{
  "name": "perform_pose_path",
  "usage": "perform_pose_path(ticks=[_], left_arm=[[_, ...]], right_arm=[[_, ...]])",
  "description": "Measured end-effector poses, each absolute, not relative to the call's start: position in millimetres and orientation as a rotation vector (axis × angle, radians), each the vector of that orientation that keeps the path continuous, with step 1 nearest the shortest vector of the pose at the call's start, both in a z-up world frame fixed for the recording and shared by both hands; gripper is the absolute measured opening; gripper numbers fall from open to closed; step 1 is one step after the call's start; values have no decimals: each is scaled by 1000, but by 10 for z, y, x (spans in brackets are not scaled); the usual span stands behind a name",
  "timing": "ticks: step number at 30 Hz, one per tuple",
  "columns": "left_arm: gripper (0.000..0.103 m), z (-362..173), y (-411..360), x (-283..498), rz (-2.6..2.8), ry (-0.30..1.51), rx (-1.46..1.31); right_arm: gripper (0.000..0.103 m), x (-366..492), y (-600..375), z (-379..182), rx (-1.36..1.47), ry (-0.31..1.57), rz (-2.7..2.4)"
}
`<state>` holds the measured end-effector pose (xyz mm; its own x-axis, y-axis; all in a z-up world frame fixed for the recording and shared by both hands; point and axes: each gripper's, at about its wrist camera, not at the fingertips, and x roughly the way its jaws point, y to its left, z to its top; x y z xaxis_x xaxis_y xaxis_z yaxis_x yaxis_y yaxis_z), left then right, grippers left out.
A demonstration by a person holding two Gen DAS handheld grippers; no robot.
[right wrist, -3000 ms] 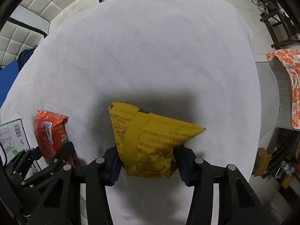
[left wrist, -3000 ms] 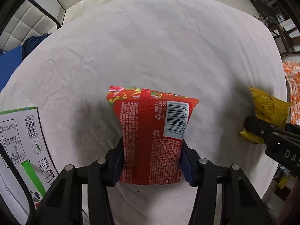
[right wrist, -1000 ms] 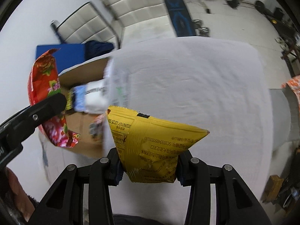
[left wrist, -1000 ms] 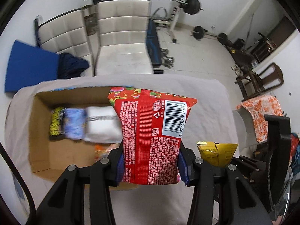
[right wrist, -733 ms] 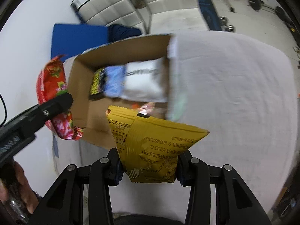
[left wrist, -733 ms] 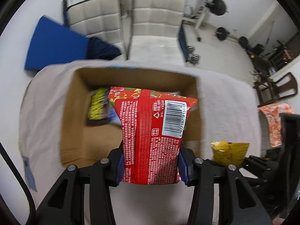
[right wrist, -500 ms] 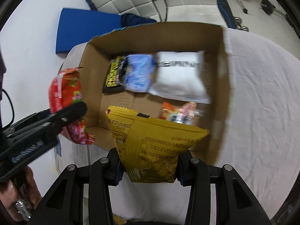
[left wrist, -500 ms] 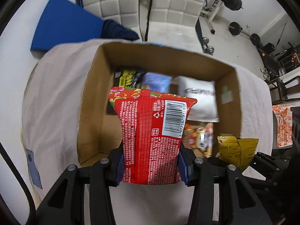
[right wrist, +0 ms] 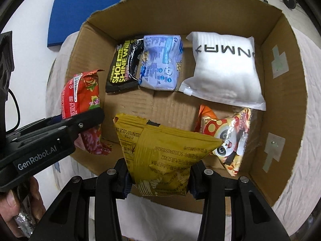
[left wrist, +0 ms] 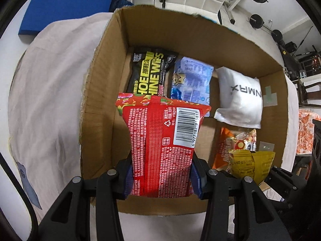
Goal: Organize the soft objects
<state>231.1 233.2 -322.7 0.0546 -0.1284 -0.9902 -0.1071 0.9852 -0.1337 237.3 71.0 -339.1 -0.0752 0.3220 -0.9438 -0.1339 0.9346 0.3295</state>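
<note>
Box floor partly behind packets

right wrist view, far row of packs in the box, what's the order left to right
black shoe shine wipes pack → blue wipes pack → white pouch

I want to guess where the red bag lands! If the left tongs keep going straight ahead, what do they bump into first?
Probably the bare cardboard floor of the box, just short of the black shoe-wipes pack. The left tongs hold the red packet over the box's left part, though depth is hard to judge.
</note>
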Motion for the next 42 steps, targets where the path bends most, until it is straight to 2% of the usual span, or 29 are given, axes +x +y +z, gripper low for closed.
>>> perform_pose_path(ticks=[14, 22, 25, 28, 33, 35, 36, 37, 39, 42], left_arm=[[44, -3676, 2329, 2394, -41, 1596, -186], [44, -3759, 2316, 2380, -35, 1616, -183], [44, -3715, 2328, 2382, -28, 1602, -189], [44, -3642, 2351, 2401, -18, 1593, -189], [53, -3430, 2311, 2383, -7, 1550, -187], [55, -3320, 2285, 2364, 0, 1521, -165], [56, -3246, 2259, 2336, 5, 1500, -155], [59, -3194, 2244, 2315, 7, 1486, -149], [73, -3065, 2202, 2255, 10, 1449, -146], [84, -2895, 2145, 2201, 22, 1406, -138]], right_arm=[[47, 2473, 819, -3709, 120, 1624, 376], [49, 2514, 874, -3863, 106, 1636, 369], [62, 2521, 908, -3880, 89, 1630, 367], [65, 2522, 913, -3856, 89, 1618, 370], [79, 2533, 891, -3683, 70, 1588, 361], [89, 2512, 845, -3582, 58, 1570, 341], [90, 2509, 799, -3511, 46, 1547, 319], [92, 2509, 770, -3446, 33, 1522, 297], [98, 2474, 683, -3318, 5, 1475, 246], [103, 2411, 452, -3143, 19, 1439, 194]])
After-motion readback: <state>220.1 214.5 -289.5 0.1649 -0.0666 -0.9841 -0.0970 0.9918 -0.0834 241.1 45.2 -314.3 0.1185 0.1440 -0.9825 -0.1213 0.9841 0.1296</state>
